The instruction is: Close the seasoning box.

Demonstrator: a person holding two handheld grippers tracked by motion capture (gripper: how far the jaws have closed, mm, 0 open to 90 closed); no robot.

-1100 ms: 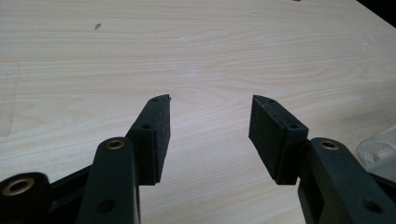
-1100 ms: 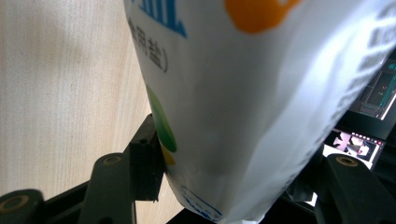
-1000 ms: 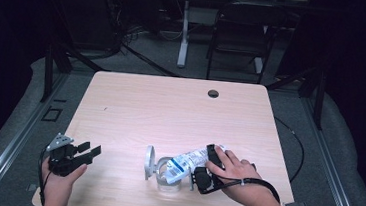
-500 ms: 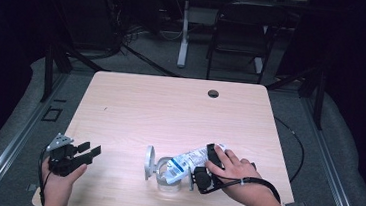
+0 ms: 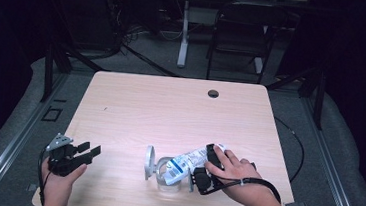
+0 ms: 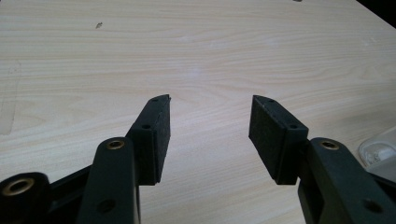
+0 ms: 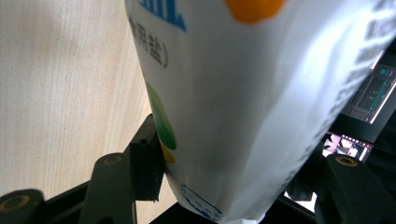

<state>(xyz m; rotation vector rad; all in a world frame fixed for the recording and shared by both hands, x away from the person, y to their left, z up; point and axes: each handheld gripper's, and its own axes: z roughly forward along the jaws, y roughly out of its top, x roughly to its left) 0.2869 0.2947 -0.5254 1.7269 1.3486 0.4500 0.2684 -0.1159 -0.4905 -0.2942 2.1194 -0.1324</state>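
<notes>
A white bag [image 5: 188,159] with blue print lies tilted across a clear jar [image 5: 168,178] near the table's front edge. The jar's round lid [image 5: 149,161] stands open at its left. My right gripper [image 5: 204,165] is shut on the bag's right end, with a hand over it. In the right gripper view the bag [image 7: 243,93] fills the gap of the right gripper [image 7: 233,140]; the left pad [image 7: 148,154] presses on it and the other pad is hidden behind it. My left gripper [image 5: 90,149] rests open at the front left, with nothing in its gap [image 6: 210,100].
The wooden table [image 5: 170,112] has a dark cable hole [image 5: 213,93] near its far edge. A chair [image 5: 239,37] and a desk leg [image 5: 183,33] stand on the floor beyond it. A clear plastic corner [image 6: 380,149] shows at the left gripper view's right edge.
</notes>
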